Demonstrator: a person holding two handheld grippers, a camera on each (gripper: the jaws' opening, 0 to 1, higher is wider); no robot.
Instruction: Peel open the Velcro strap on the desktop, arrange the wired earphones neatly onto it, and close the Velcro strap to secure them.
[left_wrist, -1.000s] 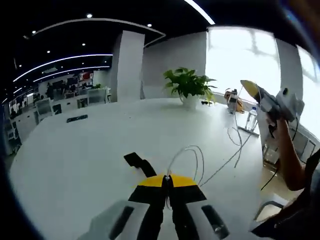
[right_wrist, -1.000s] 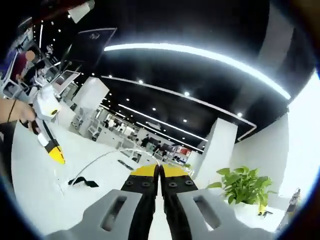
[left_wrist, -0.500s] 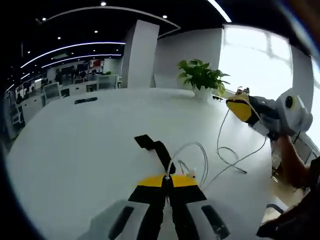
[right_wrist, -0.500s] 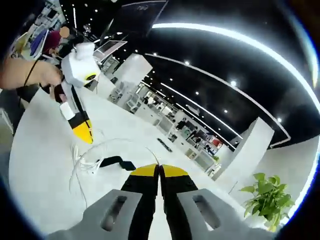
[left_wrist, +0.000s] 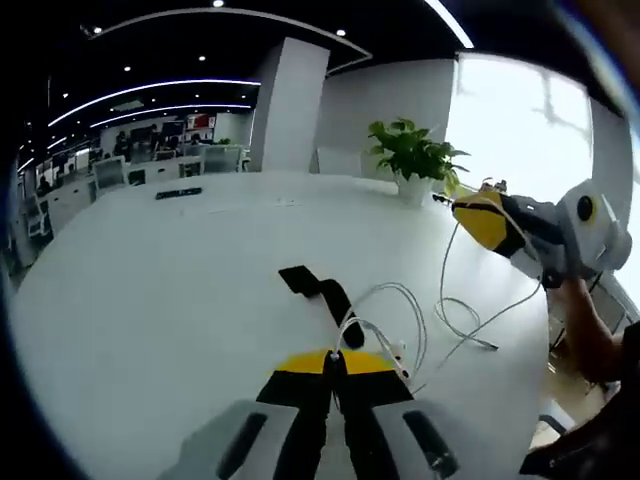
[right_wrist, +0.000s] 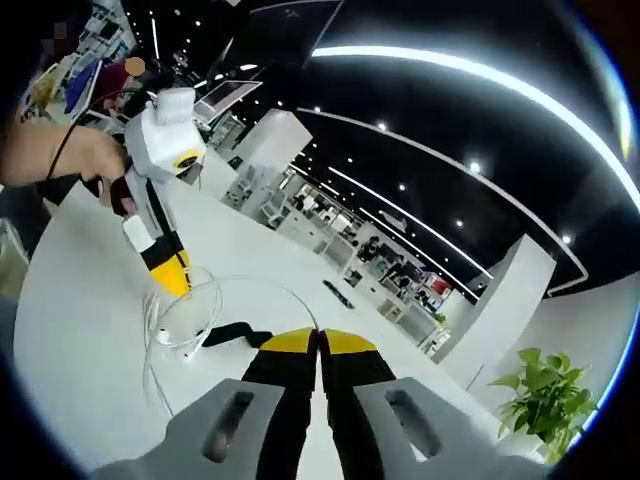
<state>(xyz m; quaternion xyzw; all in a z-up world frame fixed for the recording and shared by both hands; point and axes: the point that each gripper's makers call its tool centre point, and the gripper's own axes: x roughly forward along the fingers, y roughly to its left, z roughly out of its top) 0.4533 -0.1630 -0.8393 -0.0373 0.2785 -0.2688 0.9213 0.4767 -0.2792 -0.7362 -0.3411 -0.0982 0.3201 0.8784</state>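
We note the left hand-held gripper clamped on thin white earphone cable, partly hiding the flat black Velcro strap; the right hand-held gripper pinches the cable, jaws together, on the glossy white table.

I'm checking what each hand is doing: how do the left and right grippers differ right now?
The left gripper is low, its tips by the black Velcro strap on the white table, pinching the earphone cable there. The right gripper is raised above the table, holding the cable's other stretch up. Both have yellow tips and shut jaws.
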